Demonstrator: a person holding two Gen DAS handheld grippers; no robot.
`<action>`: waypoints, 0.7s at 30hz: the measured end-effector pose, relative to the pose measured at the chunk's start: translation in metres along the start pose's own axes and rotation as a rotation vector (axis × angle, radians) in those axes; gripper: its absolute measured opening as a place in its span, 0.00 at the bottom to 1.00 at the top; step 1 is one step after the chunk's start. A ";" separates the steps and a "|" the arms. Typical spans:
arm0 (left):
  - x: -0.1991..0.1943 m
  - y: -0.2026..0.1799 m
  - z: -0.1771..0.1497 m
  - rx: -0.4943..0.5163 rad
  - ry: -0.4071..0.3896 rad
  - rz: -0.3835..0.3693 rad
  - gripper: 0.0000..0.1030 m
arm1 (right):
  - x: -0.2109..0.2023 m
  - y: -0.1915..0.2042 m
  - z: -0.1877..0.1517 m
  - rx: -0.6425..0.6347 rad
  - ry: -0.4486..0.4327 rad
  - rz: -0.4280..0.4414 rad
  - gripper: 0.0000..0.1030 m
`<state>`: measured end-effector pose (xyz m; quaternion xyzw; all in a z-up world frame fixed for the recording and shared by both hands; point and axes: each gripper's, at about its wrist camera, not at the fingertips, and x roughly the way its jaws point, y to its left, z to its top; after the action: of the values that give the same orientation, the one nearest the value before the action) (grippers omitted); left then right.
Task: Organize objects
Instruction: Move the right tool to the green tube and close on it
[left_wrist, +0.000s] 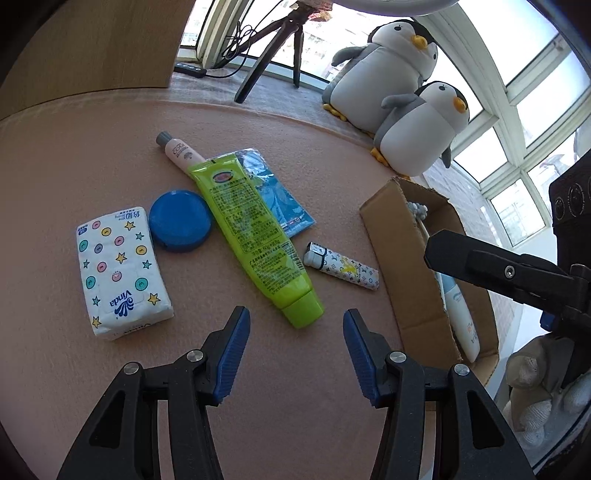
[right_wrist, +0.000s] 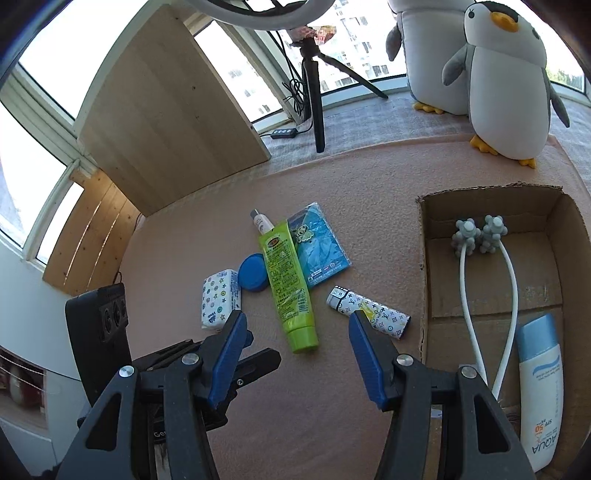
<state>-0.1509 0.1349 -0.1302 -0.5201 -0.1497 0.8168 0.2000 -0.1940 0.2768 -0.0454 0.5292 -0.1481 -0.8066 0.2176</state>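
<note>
Pink felt covers the table (left_wrist: 332, 424), where both grippers hover with jaws spread wide and empty. Just ahead of the left gripper (left_wrist: 296, 356) lies the green tube (left_wrist: 251, 236), its cap pointing between the fingers. The patterned lighter (right_wrist: 369, 312) lies just beyond the right gripper (right_wrist: 297, 356), beside the cardboard box (right_wrist: 423, 280).

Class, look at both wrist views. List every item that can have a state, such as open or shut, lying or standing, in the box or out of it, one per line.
Left gripper: open, empty.
Right gripper: open, empty.
Cardboard box: open-topped, partly filled.
Sunscreen bottle: lying in the box.
White massager: lying in the box.
Green tube: capped, lying across the pink tube and blue packet.
Pink tube: capped, lying flat.
Blue tin: shut.
Tissue pack: sealed, flat.
Patterned lighter: lying outside the box.
</note>
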 end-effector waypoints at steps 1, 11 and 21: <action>0.001 0.004 0.001 -0.012 0.002 -0.001 0.55 | 0.009 0.003 0.004 -0.001 0.021 0.010 0.52; 0.016 0.021 0.008 -0.056 0.017 -0.013 0.55 | 0.071 0.004 0.019 0.025 0.151 -0.027 0.52; 0.031 0.021 0.013 -0.055 0.028 -0.043 0.53 | 0.089 -0.004 0.016 0.073 0.181 -0.017 0.52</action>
<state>-0.1785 0.1306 -0.1590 -0.5334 -0.1805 0.8006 0.2050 -0.2406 0.2350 -0.1111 0.6086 -0.1527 -0.7515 0.2039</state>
